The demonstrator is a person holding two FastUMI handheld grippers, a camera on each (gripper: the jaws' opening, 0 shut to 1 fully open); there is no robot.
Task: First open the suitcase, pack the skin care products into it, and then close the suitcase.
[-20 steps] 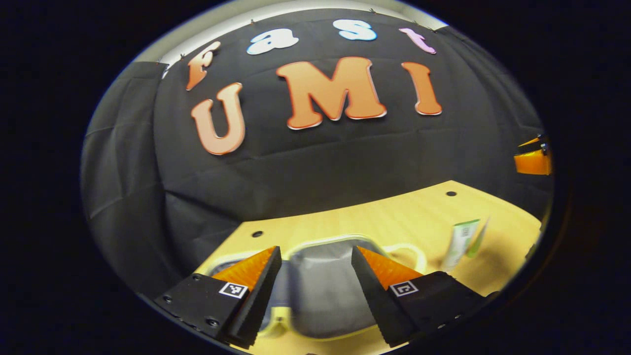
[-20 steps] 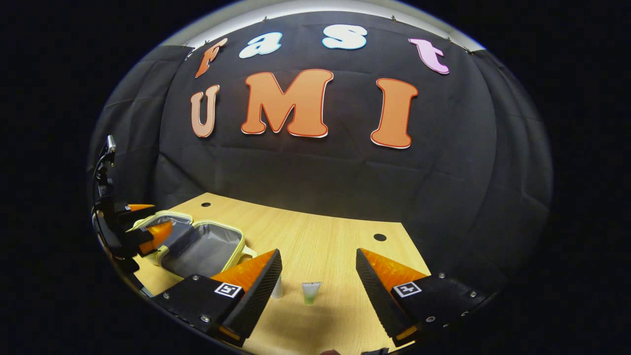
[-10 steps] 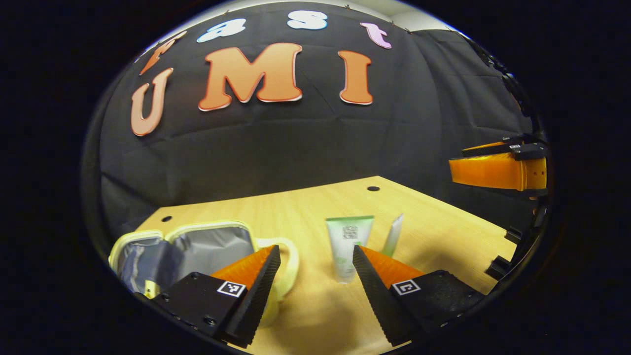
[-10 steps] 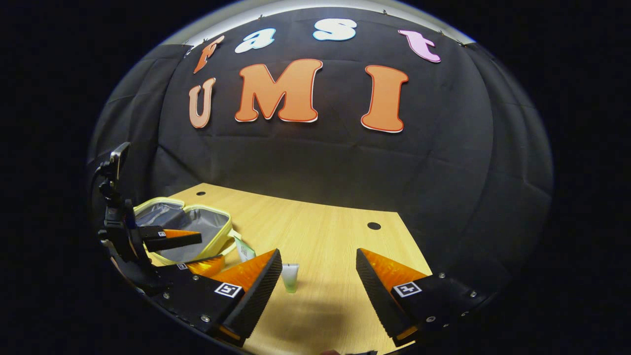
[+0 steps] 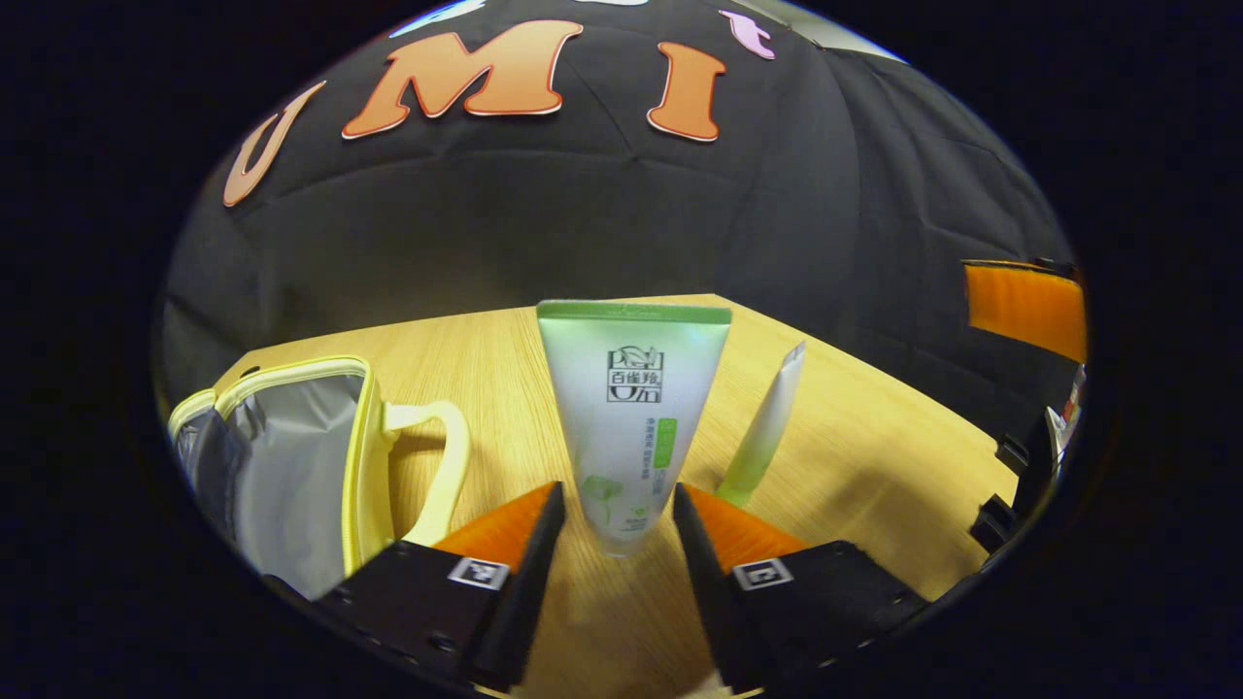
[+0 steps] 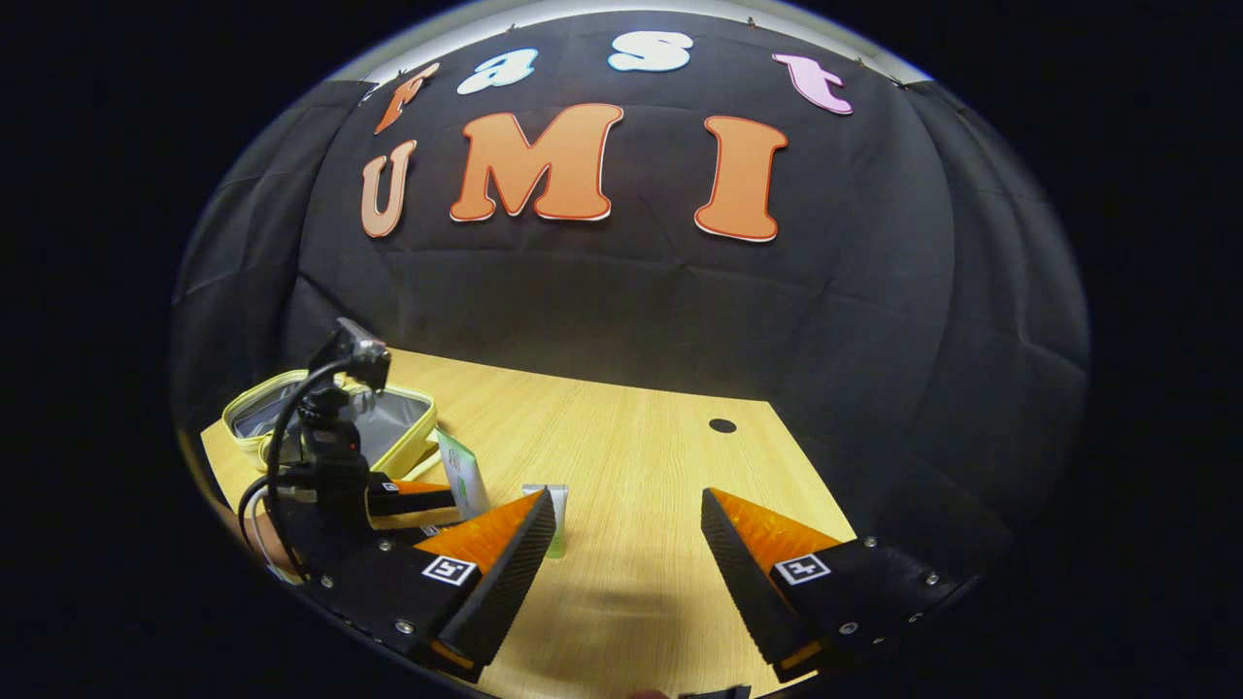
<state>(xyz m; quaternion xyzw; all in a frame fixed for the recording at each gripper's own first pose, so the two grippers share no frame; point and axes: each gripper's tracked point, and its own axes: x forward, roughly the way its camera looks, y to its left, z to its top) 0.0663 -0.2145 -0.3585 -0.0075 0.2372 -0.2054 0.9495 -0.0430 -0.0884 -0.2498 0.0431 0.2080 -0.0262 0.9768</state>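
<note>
Left gripper (image 5: 610,505) sits low over the table (image 5: 874,456), level and pointing forward, jaws parted around the base of 1 upright tube (image 5: 631,408); contact cannot be confirmed. Right gripper (image 6: 629,529) hovers above bare table, jaws wide, holding nothing. Count: 2 tubes, the second (image 5: 767,427) slimmer, just beside the first. 1 suitcase (image 5: 291,466) lies open at left.

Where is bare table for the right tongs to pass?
Free: the table from the small tube across to the hole, and between the right tongs. Crowded: the left side, where the open case, big tube and left tongs sit close together.
</note>
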